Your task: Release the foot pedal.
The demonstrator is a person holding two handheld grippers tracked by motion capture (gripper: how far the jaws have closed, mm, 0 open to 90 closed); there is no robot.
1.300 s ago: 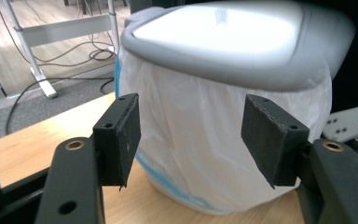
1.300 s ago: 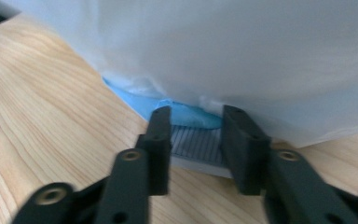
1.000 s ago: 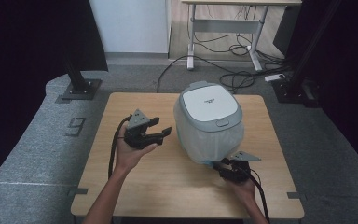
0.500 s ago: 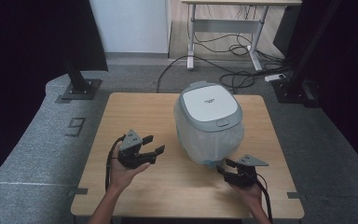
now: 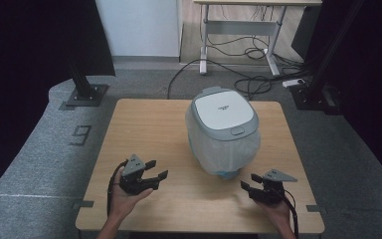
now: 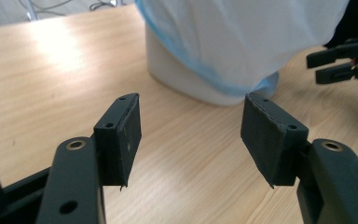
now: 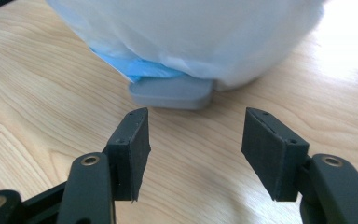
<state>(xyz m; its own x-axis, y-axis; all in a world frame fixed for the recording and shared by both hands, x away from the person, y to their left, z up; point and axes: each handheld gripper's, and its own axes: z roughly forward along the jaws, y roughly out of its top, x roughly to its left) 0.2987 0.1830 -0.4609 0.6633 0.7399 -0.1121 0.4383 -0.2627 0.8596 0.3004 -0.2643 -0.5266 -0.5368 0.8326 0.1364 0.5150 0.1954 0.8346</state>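
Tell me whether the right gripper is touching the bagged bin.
Apart. In the right gripper view, bare wooden table lies between the open right gripper and the bin's grey pedal.

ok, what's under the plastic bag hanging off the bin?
Under the plastic bag a grey pedal pokes out at the bin's base, with a white lower wall on another side. The bag covers the rest of the body.

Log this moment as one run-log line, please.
left tool: open, empty | right tool: open, empty | bin: lid shut, mid-table
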